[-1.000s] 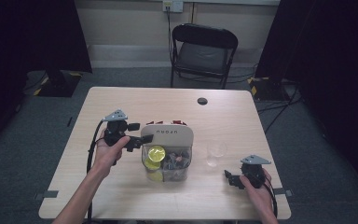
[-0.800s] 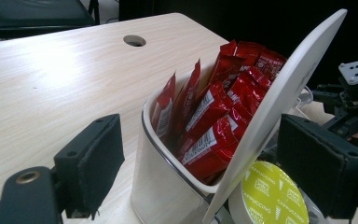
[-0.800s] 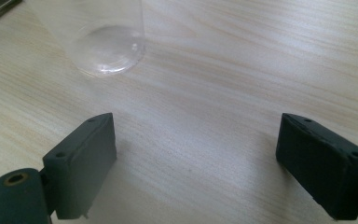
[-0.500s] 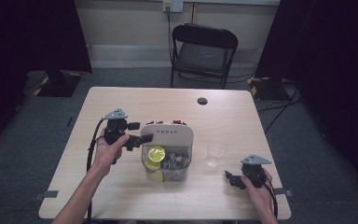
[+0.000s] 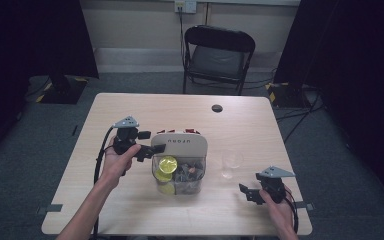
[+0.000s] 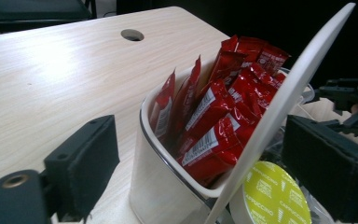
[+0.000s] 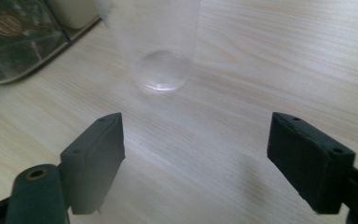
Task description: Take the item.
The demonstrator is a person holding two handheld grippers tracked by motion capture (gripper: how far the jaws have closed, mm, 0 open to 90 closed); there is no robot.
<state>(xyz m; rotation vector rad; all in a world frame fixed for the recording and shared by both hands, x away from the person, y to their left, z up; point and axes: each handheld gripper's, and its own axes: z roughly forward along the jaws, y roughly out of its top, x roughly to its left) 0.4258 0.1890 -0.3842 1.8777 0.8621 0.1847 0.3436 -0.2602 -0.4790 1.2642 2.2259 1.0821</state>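
An organiser box (image 5: 180, 189) stands mid-table with its white lid (image 5: 180, 145) tipped up. Red sachets (image 5: 177, 131) fill the white rear compartment (image 6: 154, 182). Yellow capsules (image 5: 168, 164) and dark ones lie in the clear front part. My left gripper (image 5: 150, 143) is at the box's left side and open. In the left gripper view, the left gripper (image 6: 205, 163) has its jaws spread around the box corner, with the lid (image 6: 284, 98), red sachets (image 6: 214, 116) and a yellow capsule (image 6: 270, 196) between them. My right gripper (image 5: 247, 194) is open near the front right edge. A clear plastic cup (image 5: 231, 162) stands upright beyond it, and the right gripper (image 7: 214, 158) is short of the cup (image 7: 163, 51).
A round cable hole (image 5: 217, 108) sits near the table's far edge. A black folding chair (image 5: 217, 55) stands behind the table. The box's clear corner (image 7: 14, 37) lies left of the cup. Bare wood spans the table's left and right sides.
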